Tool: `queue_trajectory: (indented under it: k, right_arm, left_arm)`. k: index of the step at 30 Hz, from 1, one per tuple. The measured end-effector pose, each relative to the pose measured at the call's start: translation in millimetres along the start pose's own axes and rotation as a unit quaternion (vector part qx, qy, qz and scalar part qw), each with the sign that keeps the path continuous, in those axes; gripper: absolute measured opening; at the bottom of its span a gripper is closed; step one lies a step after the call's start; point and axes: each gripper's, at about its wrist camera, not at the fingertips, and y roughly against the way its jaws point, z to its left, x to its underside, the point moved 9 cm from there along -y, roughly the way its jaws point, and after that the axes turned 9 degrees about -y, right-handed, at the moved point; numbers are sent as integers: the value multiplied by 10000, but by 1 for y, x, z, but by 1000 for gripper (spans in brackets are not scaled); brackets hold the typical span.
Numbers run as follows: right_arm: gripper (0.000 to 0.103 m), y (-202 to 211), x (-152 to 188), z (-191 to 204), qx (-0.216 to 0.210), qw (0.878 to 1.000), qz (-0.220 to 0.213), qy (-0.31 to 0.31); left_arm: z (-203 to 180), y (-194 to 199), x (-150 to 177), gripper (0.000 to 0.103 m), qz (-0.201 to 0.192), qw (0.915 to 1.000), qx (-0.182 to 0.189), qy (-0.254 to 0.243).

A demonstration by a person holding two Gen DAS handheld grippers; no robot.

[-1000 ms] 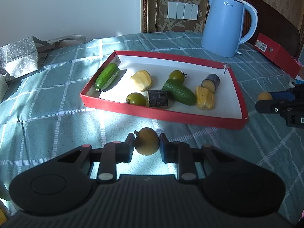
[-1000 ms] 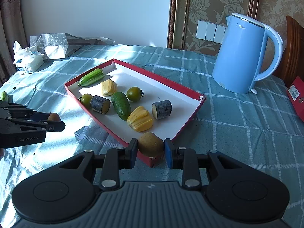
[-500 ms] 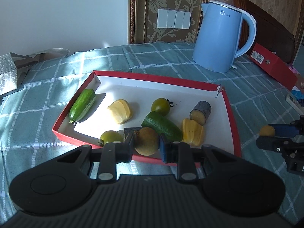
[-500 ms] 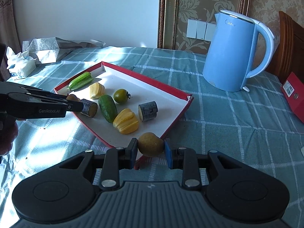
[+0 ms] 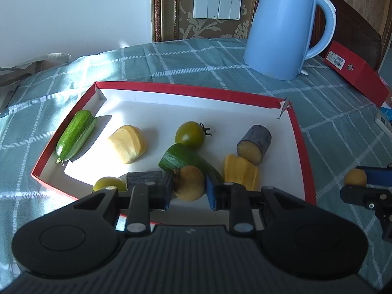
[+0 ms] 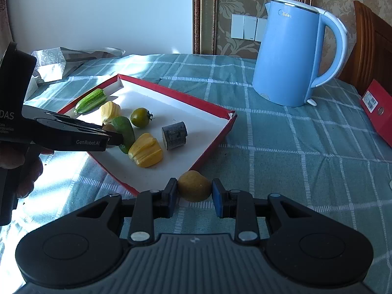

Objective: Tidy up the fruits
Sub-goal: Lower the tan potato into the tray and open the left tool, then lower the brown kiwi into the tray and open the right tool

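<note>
My left gripper (image 5: pixel 188 187) is shut on a small brown round fruit (image 5: pixel 189 183) and holds it over the near part of the red tray (image 5: pixel 186 90). The tray holds a cucumber piece (image 5: pixel 74 134), a yellow piece (image 5: pixel 128 143), a green tomato (image 5: pixel 189 134), a second cucumber piece (image 5: pixel 180 158), dark cane pieces (image 5: pixel 254 140), another yellow piece (image 5: pixel 241 174) and a second tomato (image 5: pixel 109 183). My right gripper (image 6: pixel 193 192) is shut on a second brown fruit (image 6: pixel 194 185), just outside the tray's right edge (image 6: pixel 210 147). The left gripper also shows in the right wrist view (image 6: pixel 111 137).
A blue kettle (image 5: pixel 281 27) stands behind the tray on the checked green cloth (image 5: pixel 196 58). A red box (image 5: pixel 355 73) lies at the far right. A silver paper bag (image 6: pixel 51 63) lies at the far left.
My left gripper has moved forward with its fruit from before the tray to over its near part. My right gripper has shifted a little to the right, outside the tray's edge.
</note>
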Motion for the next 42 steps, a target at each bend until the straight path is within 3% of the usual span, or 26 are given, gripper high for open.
queue_trajectory:
  k: [4,5,9,12,18,23,28,33,42]
  right_arm:
    - [29,-3,-2,3,-71,10000,1,27]
    - [29,-4,-3,5,-92,9999,-3,56]
    - [29,-9,-7,14,-184,9997,-46,118]
    - [29,-15,-11,23,-236,9994,-80,227]
    - [29,-30,-18,43,-345,9984,-103,434]
    - [29,-43,-17,58,-387,9975,-28,599]
    - [29,-56,-14,65,-301,9970,82,714]
    - [29,-65,-10,68,-223,9969,159,732]
    - [29,-71,-4,66,-30,9976,212,655]
  left_arm:
    - [3,9,0,36,-74,9999,-143,5]
    - [3,12,0,43,-108,9998,-175,0]
    - [9,35,4,56,-359,9973,-627,-119]
    - [16,51,9,56,-466,9957,-795,-95]
    - [37,85,36,56,-455,9944,-775,563]
    - [55,108,73,57,-169,9908,-961,936]
    - [79,121,111,57,164,9818,-1138,1513]
    - [91,130,131,57,307,9788,-1251,1594]
    - [84,141,135,64,304,9823,-1205,1405]
